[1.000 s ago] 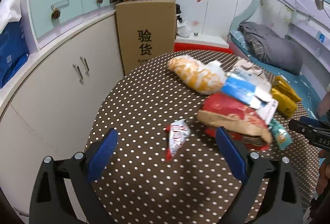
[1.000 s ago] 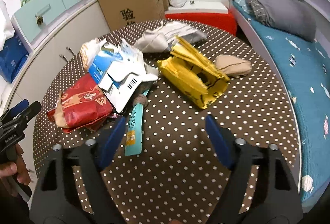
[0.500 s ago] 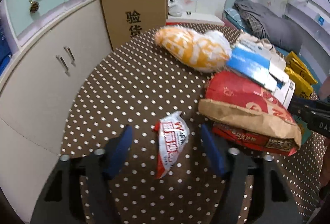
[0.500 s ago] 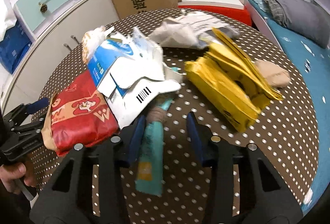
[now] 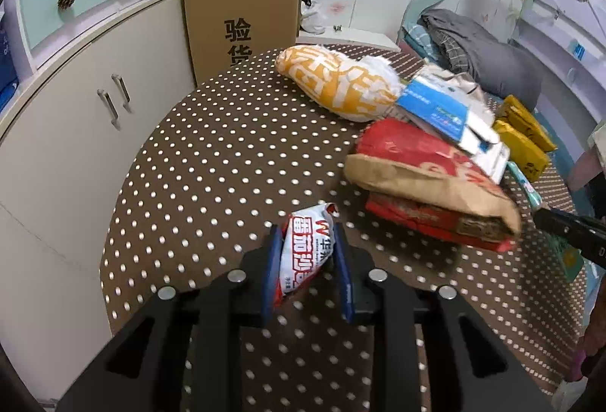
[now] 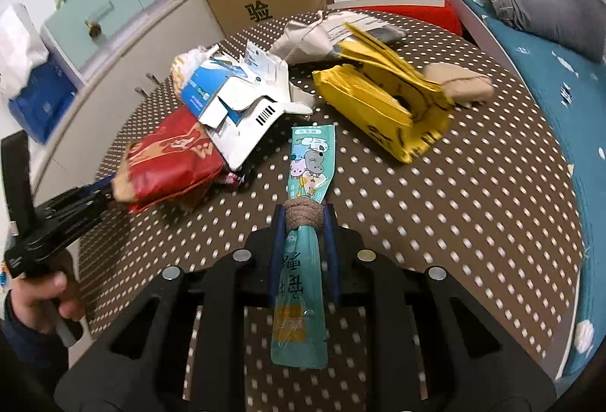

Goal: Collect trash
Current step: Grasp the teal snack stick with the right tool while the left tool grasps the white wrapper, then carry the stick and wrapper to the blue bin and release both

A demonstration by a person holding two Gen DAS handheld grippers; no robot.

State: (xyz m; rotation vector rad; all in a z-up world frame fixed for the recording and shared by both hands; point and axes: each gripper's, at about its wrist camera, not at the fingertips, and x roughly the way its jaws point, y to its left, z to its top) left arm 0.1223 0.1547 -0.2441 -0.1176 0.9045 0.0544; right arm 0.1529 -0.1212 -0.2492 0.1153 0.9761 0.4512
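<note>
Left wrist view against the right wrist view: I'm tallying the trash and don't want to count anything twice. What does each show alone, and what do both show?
Only the left wrist view shows the small red-and-white wrapper, between the pads of the left claw, whose jaws have just been closing on it.

Only the right wrist view shows the crumpled grey-white bag and the tan bundle.

Both show the red bag, the blue-and-white carton, the yellow packets and the teal sachet, gripped by the right claw.
</note>
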